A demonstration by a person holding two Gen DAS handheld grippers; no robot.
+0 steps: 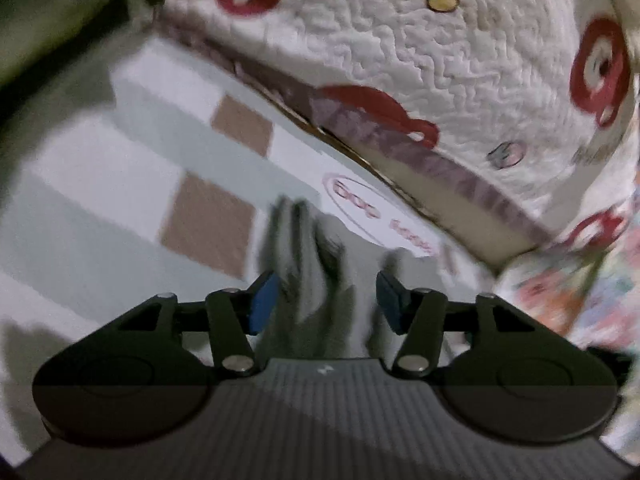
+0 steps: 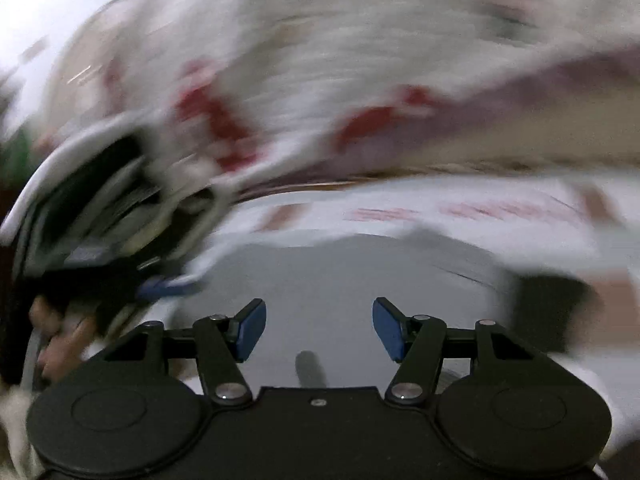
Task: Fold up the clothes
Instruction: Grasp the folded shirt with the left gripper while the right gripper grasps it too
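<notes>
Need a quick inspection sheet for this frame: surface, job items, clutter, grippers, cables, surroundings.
Surface: white sheet with brown squares and a pink logo, beside a quilted white cover with red flowers.
Job's things: grey garment lying on the sheet, bunched folds between the left gripper's pads.
Clutter: floral cloth at the right edge of the left view.
Grippers: left gripper open, straddling garment folds; right gripper open over flat grey fabric.
Cables: nothing seen.
Surroundings: right view heavily motion-blurred; a hand holding the other device at left.
</notes>
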